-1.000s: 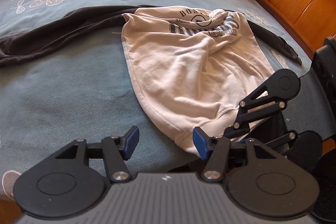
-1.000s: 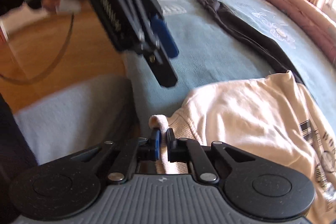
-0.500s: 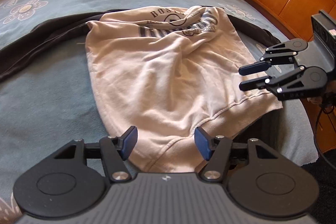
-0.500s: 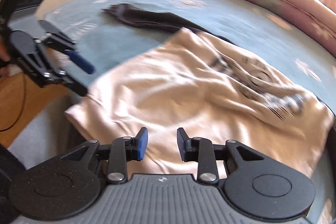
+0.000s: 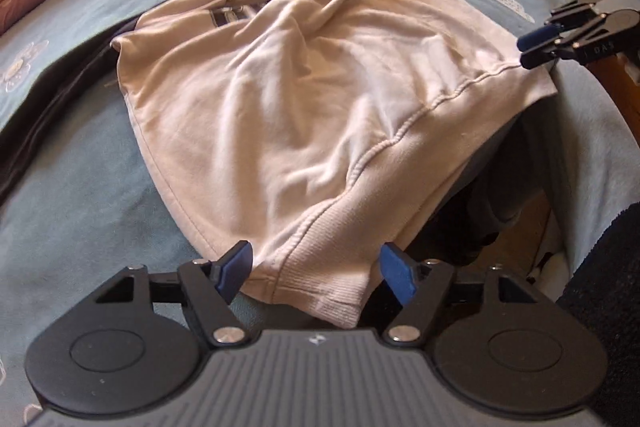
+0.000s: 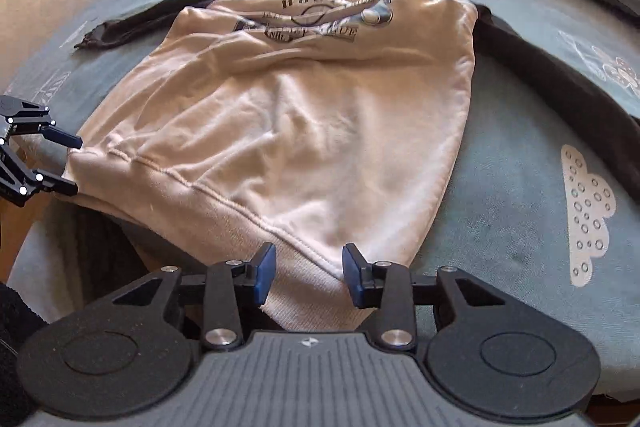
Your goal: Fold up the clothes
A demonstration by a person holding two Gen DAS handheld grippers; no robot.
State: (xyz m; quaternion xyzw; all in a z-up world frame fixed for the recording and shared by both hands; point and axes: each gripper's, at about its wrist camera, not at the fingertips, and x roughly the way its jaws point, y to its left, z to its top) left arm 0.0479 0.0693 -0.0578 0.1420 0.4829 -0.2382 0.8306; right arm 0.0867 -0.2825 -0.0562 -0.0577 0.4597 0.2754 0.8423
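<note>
Both tongs now sit at the hem corners of the cream sweatshirt (image 5: 304, 115), spread on the blue bedspread (image 5: 80, 187). A second ago my right tongs (image 6: 310, 273) pinched that hem; they've let go and are opening, ribbing between the pads, unclamped. Left tongs (image 5: 316, 275) opening too, wide apart, hem corner between them, not gripped. I judge: re-grip next. Print reads "BOS…"; rest is creased, illegible.

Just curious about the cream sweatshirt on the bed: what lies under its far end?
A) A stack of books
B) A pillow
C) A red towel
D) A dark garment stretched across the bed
D: a dark garment runs out from under both sides of the cream sweatshirt.
</note>
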